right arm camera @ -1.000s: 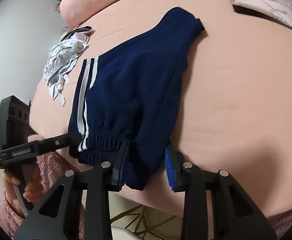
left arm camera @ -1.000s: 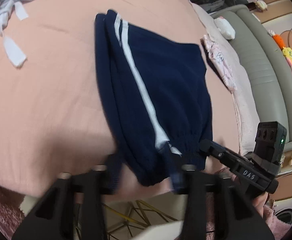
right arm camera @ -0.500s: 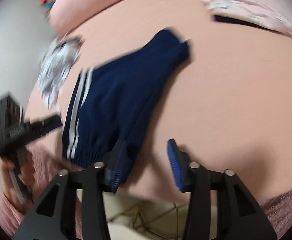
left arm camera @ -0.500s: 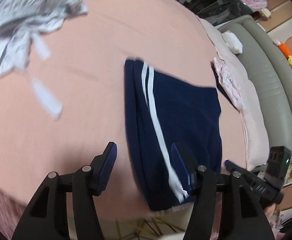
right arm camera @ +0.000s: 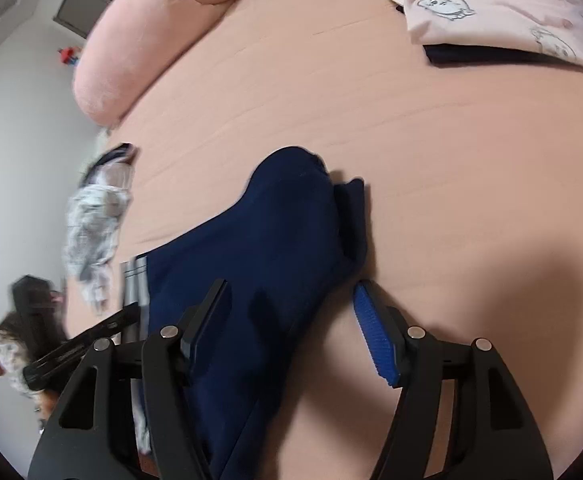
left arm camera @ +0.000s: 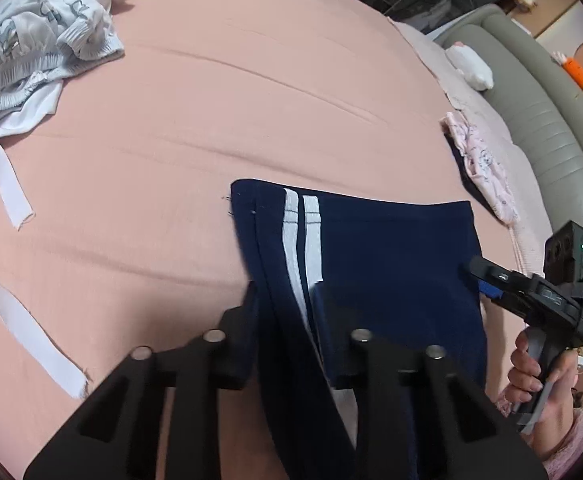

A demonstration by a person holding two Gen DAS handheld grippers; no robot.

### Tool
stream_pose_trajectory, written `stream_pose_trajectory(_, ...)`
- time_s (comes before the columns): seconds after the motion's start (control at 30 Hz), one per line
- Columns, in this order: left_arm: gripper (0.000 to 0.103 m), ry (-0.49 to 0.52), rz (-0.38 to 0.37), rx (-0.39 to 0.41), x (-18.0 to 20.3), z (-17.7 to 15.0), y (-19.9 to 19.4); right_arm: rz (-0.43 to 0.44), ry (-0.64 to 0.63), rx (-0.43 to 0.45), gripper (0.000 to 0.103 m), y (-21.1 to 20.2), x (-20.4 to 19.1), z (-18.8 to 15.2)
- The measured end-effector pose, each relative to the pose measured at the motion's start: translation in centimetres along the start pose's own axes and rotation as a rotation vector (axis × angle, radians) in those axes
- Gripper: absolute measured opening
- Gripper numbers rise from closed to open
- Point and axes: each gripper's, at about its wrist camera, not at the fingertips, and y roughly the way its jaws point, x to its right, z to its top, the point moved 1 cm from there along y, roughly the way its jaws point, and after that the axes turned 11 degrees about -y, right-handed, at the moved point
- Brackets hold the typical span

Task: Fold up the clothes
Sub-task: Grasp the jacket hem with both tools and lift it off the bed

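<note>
Step in hand: re-gripping the navy shorts (left arm camera: 391,264), which lie flat on the pink bed (left arm camera: 211,120) with the waistband end toward the person, for the next fold. Left gripper (left arm camera: 287,312): jaws have just been closing, now narrow, pinching the striped edge. Right gripper (right arm camera: 287,320): jaws have just been closing, but the blue pad at 3 o'clock stands clear of the cloth. Unfolded pale garment (left arm camera: 31,40) at 10 o'clock. Next, as I judge: right closes fully, then both carry the near edge toward 12 o'clock.

Right gripper (right arm camera: 291,320) jaws, just closing, straddle navy shorts (right arm camera: 267,240) on pink bed (right arm camera: 451,140).
</note>
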Motion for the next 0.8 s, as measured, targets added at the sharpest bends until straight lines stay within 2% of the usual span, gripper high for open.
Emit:
stream_pose_trajectory(0.03,0.02,0.005,0.003,-0.002,0.0,0.0,-0.1,-0.064,-0.021,0.002,0.021,-0.1,-0.1,0.2)
stream_pose_trajectory(0.07,0.019,0.009,0.005,-0.004,0.0,0.1,-0.2,-0.113,-0.039,0.006,0.017,-0.2,-0.2,0.4)
stream_pose_trajectory(0.1,0.018,0.014,0.006,-0.005,0.1,0.1,-0.3,-0.098,-0.041,0.022,0.011,-0.6,-0.3,0.4)
stream_pose_trajectory(0.33,0.016,0.017,-0.023,0.029,1.1,1.7,-0.5,-0.083,-0.056,0.138,0.008,-4.0,0.0,2.0)
stream_pose_trajectory(0.37,0.017,0.002,-0.019,0.028,1.1,2.1,-0.2,-0.091,-0.057,0.14,0.01,-4.2,0.2,2.5)
stream_pose_trajectory(0.43,0.017,-0.051,0.011,-0.007,0.9,2.4,1.0,-0.106,-0.046,0.06,0.02,-3.2,1.0,2.9)
stream_pose_trajectory(0.47,0.017,-0.074,0.026,-0.009,0.8,2.3,0.9,-0.129,-0.037,0.009,0.03,-2.3,1.4,3.0)
stream_pose_trajectory(0.53,0.022,-0.087,0.014,0.003,1.2,1.5,0.1,-0.19,-0.047,-0.025,0.033,-2.3,1.5,2.3)
stream_pose_trajectory(0.57,0.027,-0.07,-0.002,0.009,1.6,0.6,-0.7,-0.21,-0.06,0.01,0.034,-3.2,1.2,1.6)
stream_pose_trajectory(0.6,0.045,-0.052,-0.017,0.015,2.1,-0.2,-1.4,-0.228,-0.069,0.042,0.035,-4.4,0.8,0.7)
stream_pose_trajectory(0.63,0.055,-0.037,-0.03,0.018,2.5,-1.1,-2.0,-0.225,-0.071,0.045,0.036,-4.9,0.0,-0.3)
stream_pose_trajectory(0.7,0.055,-0.022,-0.041,0.004,2.9,-3.0,-2.4,-0.213,-0.083,0.041,0.039,-5.8,-1.5,-2.4)
stream_pose_trajectory(0.77,0.055,-0.007,-0.044,-0.011,3.2,-4.8,-2.6,-0.159,-0.179,-0.05,0.039,-4.7,-4.4,-4.7)
stream_pose_trajectory(0.8,0.055,0.005,-0.007,-0.019,3.2,-5.4,-2.2,-0.177,-0.22,-0.073,0.039,-4.3,-5.2,-5.7)
